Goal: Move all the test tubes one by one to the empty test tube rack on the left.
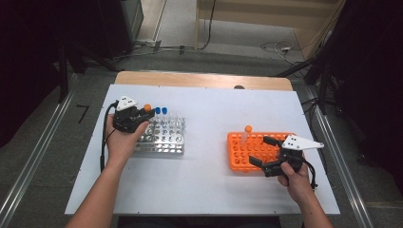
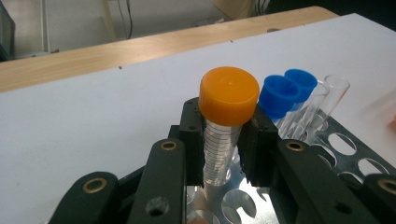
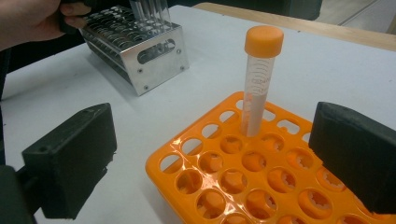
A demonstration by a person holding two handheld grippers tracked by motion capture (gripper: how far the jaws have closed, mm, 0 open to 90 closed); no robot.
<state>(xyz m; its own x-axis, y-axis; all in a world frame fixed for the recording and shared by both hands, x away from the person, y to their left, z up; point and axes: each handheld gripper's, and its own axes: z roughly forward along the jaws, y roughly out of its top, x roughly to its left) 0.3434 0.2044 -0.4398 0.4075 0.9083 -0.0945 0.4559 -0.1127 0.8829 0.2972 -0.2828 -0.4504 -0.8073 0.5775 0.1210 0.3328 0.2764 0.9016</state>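
The left gripper's (image 2: pixel 227 149) fingers (image 2: pixel 193 140) are clamped narrow on an orange-capped tube (image 2: pixel 223 140), one pad on each side of the clear, graduated barrel just under the cap. The tube stands upright, its long axis vertical and crossing the fingers at a right angle; its lower end sits over, or just inside, a hole of the metal rack (image 2: pixel 345 154), and how deep it goes cannot be told. Just beside it on the far side stand two blue-capped tubes (image 2: pixel 285 93) and an uncapped glass tube (image 2: pixel 334 93) in the same rack.

The coming move, as a judgement, turns on that vertical axis: the tube must travel straight up or down along it to clear or seat in its hole, and any tilt would bind it against the rim or knock the blue caps. The left hand (image 1: pixel 121 140) is the one on the tube; the right is well apart across the worktop (image 1: pixel 209 109).

The right gripper's (image 3: pixel 210 158) fingers (image 3: pixel 74 158) stand wide apart with nothing between the pads, hovering over the near edge of the orange rack (image 3: pixel 187 154), in which a second orange-capped tube (image 3: pixel 259 79) stands upright in a far row.

The left gripper view gives the pad contact and the graduations, which the high view is too small to resolve. The high view gives the layout: metal rack (image 1: pixel 164 135) at the left, orange rack (image 1: pixel 247 152) at the right, well apart. The right gripper view shows the metal rack's (image 3: pixel 140 51) slotted side wall.
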